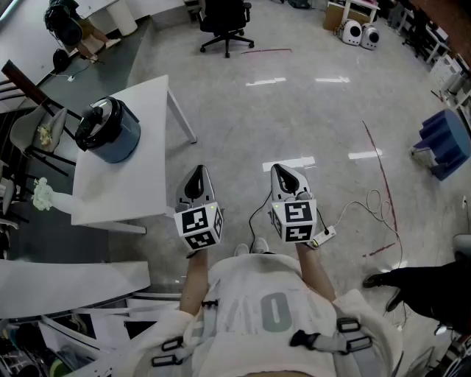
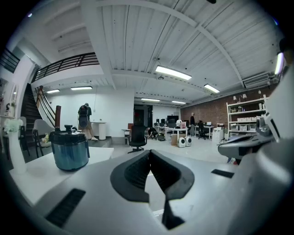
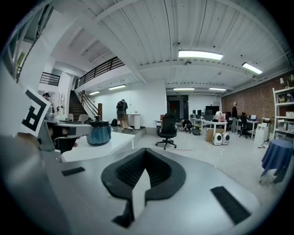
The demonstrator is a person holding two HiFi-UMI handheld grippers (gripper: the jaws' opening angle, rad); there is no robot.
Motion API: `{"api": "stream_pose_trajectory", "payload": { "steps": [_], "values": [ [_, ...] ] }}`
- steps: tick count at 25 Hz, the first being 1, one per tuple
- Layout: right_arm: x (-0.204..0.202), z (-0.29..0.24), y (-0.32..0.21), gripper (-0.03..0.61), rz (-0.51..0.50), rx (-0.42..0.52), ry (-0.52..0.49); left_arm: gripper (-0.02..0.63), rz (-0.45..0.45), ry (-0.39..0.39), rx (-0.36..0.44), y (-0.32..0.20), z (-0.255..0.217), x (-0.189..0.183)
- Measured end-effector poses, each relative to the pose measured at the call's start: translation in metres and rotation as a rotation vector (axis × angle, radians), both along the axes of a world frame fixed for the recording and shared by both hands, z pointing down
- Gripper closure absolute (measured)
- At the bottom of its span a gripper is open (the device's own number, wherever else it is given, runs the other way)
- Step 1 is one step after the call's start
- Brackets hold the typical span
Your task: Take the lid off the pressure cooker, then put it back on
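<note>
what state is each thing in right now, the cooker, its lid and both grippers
pressure cooker: upright on the white table, untouched
lid: on the cooker, not yet taken off
left gripper: shut, empty, off the table's edge
right gripper: shut, empty, over the floor

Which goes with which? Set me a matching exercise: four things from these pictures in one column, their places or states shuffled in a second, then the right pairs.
Things:
1. pressure cooker
2. black office chair
3. left gripper
4. blue-draped stand

Places or states:
a. shut, nothing between its jaws
b. on the white table, lid on
c. top edge of the head view, beyond the table
d. right edge of the head view

Pairs: 1-b, 2-c, 3-a, 4-d
</note>
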State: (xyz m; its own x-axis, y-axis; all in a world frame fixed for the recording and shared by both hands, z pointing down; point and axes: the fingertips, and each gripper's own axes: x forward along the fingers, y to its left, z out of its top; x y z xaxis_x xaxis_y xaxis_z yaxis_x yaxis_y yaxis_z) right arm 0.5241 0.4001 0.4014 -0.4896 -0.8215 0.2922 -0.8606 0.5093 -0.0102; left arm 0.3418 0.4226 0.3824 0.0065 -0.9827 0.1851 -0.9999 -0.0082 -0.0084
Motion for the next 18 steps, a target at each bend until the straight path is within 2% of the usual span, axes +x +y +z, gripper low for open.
{"api": "stream_pose_trajectory", "payload": {
  "steps": [10,15,18],
  "values": [
    [0.004,0.014,-0.02,0.569,0.0,-0.05,-0.01,0.597,0.014,0.011,-0.033,-0.02,0.012,0.006],
    [0.006,0.028,-0.031,0.569,-0.008,-0.103,-0.076,0.595,0.005,0.019,-0.047,-0.036,0.02,0.005],
    [0.008,0.043,-0.038,0.569,-0.024,-0.124,-0.067,0.595,-0.007,0.023,-0.046,-0.044,0.029,0.006]
  ]
}}
